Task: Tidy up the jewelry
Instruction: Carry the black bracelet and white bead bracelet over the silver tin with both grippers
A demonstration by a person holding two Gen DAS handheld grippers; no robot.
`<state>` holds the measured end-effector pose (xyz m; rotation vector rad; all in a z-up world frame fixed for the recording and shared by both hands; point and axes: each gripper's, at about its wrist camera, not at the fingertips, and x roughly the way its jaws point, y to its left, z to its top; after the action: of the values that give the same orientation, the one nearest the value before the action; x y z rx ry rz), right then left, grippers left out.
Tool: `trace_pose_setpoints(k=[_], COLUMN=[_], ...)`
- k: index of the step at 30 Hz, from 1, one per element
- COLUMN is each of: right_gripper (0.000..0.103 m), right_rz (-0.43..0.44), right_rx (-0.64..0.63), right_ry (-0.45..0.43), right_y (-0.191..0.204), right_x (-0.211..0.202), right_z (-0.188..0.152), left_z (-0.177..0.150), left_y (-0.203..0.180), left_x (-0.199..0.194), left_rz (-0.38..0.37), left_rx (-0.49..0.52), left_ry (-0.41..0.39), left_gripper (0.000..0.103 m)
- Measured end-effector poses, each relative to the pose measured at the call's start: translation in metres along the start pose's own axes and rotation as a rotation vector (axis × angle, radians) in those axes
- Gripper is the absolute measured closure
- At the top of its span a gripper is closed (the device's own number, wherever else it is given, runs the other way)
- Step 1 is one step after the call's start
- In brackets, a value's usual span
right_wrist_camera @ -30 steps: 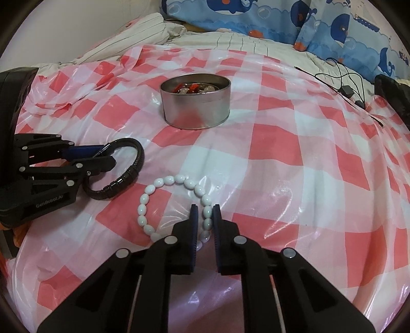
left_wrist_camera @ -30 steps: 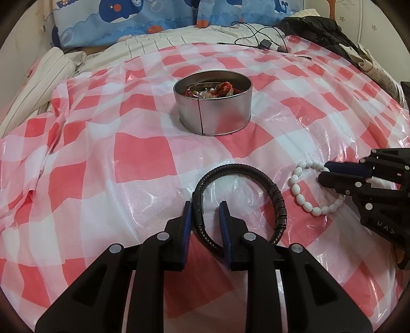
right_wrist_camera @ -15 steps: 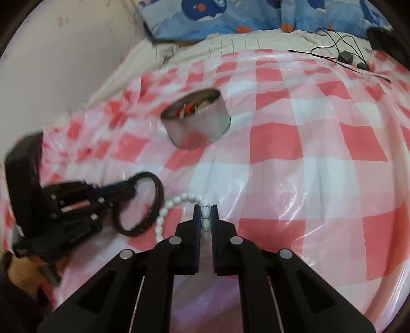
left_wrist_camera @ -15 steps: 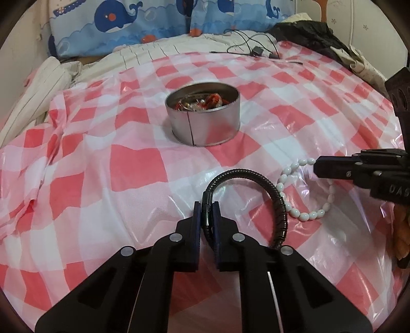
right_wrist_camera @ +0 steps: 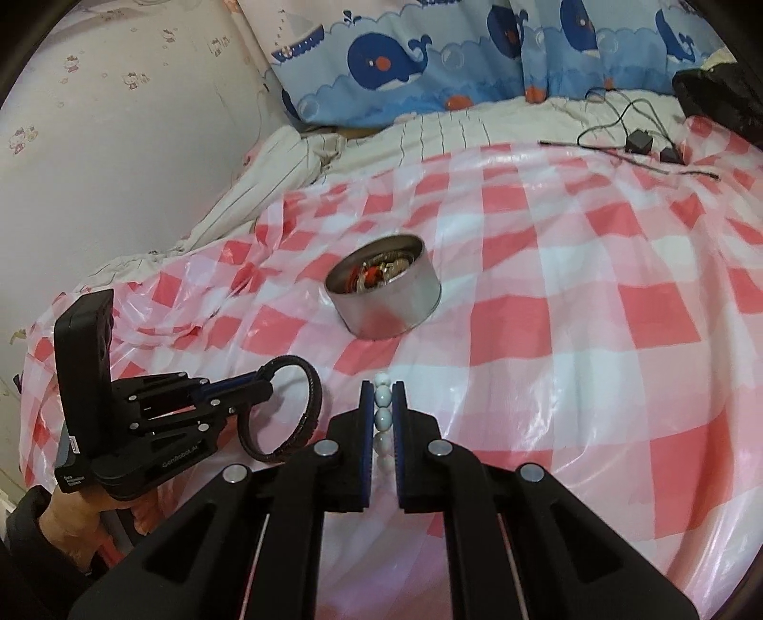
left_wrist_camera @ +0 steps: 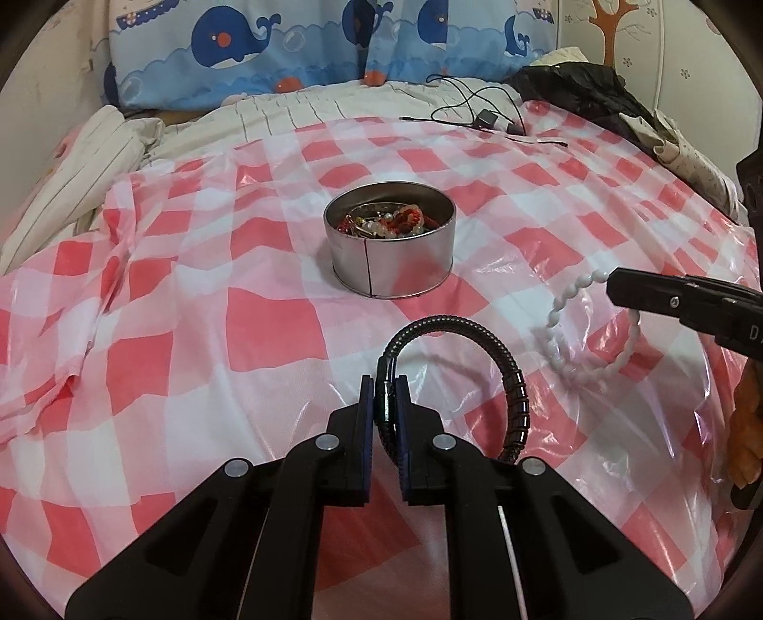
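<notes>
Checked sheet [left_wrist_camera: 267, 329] | left tongs [left_wrist_camera: 384, 405] clamp black bracelet [left_wrist_camera: 517, 396] | right tongs [right_wrist_camera: 382, 415] clamp white bead bracelet [right_wrist_camera: 383, 419]

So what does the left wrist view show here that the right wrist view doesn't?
Only the left wrist view shows the white bead bracelet as a full loop hanging from the right gripper, and the tree decal. Only the right wrist view shows the left gripper from outside, the hand holding it, and the wall. Both show the tin of jewelry, the black bracelet, the checked sheet and the whale pillows.
</notes>
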<state>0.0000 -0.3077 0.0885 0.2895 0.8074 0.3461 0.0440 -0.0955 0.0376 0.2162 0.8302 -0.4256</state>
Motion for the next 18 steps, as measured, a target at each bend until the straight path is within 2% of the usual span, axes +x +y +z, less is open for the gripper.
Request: trace_pose_setpoints(k=[6, 11, 18], right_gripper=[0.095, 0.095, 0.095], right_rz=[0.0, 0.041, 0.053], right_rx=[-0.002, -0.004, -0.012], right_ry=[-0.027, -0.059, -0.054], right_y=[-0.0005, 0.0026, 0.0053], right_x=[-0.0044, -0.0102, -0.0081], right_z=[0.0026, 0.0042, 0.004], left_z=[0.0002, 0.0009, 0.0011], left_y=[0.0012, 0.0017, 0.0019], left_x=[0.0003, -0.0013, -0.0011], left_rz=[-0.002, 0.003, 0.003], left_rx=[-0.007, -0.009, -0.011], left_ry=[-0.005, -0.011, -0.01], left_gripper=[0.095, 0.095, 0.095])
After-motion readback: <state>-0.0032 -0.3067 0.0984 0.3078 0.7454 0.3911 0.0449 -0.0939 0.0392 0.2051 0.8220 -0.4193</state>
